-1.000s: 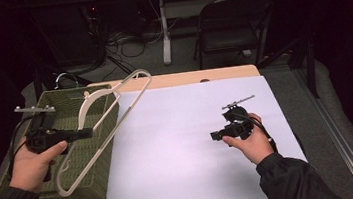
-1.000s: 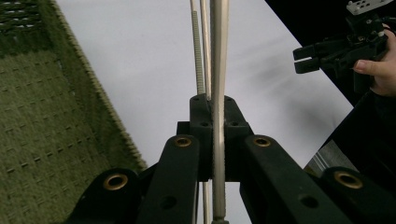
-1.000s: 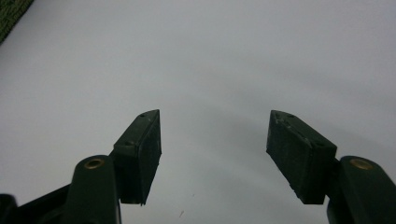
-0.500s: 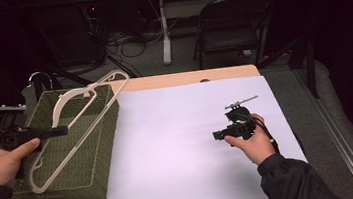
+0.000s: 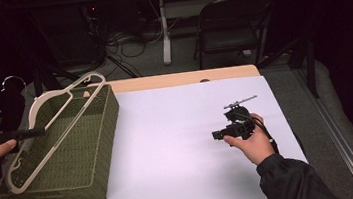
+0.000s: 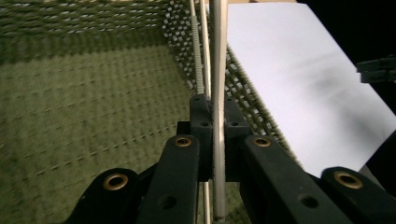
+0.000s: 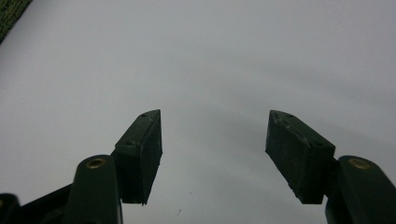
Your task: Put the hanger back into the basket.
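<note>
A woven green basket [image 5: 99, 138] sits at the left end of a white-covered surface [image 5: 179, 144]. A cream hanger [image 5: 60, 110] is raised over the basket's open top, its hook beyond the basket's far left corner. The left tongs [image 6: 213, 116] are clamped on the hanger's bar. The right tongs [image 7: 214, 140], well to the basket's right, are spread apart over bare surface.

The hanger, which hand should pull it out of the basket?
Left. The left hand-held gripper is shut on the hanger over the basket; the right hand-held gripper sits open, far away.
</note>
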Action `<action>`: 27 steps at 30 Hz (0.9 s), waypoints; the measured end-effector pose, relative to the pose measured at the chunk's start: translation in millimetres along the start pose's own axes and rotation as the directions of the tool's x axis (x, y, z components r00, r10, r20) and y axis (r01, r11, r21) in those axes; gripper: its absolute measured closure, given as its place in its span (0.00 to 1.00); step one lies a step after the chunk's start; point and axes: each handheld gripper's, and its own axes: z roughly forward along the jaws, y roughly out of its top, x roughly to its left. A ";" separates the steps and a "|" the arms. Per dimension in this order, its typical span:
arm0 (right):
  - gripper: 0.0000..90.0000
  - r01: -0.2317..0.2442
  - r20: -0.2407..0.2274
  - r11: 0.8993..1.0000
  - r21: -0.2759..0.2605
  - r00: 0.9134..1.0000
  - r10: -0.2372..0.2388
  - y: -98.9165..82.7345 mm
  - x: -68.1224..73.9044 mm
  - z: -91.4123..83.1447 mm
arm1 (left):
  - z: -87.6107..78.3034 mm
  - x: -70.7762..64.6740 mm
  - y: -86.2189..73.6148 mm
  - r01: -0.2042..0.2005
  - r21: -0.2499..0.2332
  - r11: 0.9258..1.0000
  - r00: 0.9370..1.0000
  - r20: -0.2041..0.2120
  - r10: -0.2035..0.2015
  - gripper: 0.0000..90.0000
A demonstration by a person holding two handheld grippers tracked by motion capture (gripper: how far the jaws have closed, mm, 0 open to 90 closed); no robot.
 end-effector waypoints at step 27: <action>0.40 -0.017 0.000 1.000 -0.006 1.000 0.017 -0.8 1.1 0.5 | 4.3 16.6 -1.2 -0.184 0.047 0.982 0.981 -0.057 0.187 0.97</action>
